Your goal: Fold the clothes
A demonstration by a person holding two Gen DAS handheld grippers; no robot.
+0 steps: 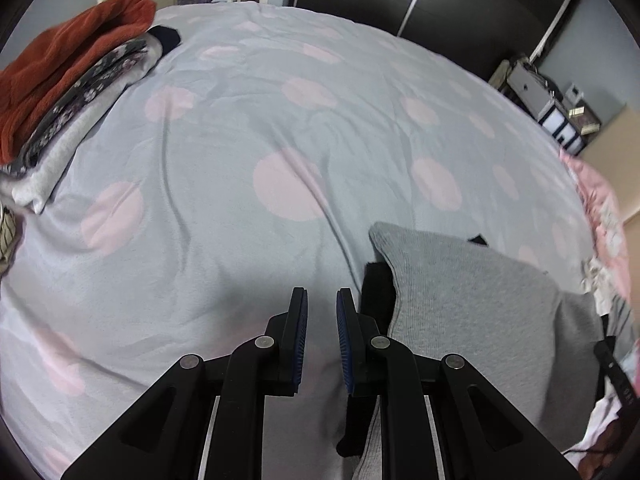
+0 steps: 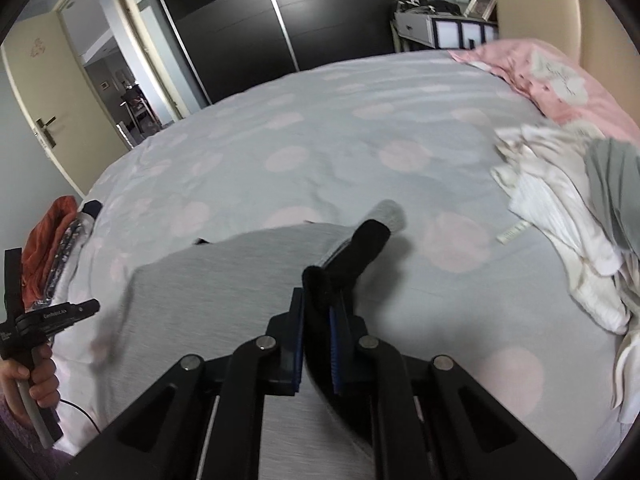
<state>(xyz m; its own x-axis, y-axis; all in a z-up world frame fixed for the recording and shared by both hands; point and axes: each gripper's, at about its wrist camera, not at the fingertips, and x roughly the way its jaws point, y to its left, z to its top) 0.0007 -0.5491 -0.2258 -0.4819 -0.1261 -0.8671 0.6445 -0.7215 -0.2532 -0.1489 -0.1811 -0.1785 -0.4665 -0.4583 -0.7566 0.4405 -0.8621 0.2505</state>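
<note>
One grey garment (image 2: 208, 280) is clamped at its black edge by the right claw (image 2: 316, 312), stretching leftward; the left claw (image 1: 322, 312), parted and empty, is held just beside it.

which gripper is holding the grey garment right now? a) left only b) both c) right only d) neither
c: in the right wrist view the right gripper is clamped on a black-trimmed fold of the grey garment, while in the left wrist view the left gripper stands open with only the bedspread between its fingers.

Bedspread (image 1: 240, 120) pale grey, pink dots; garment (image 1: 472, 292) grey, black trim; folded top (image 1: 60, 68) rust-orange
</note>
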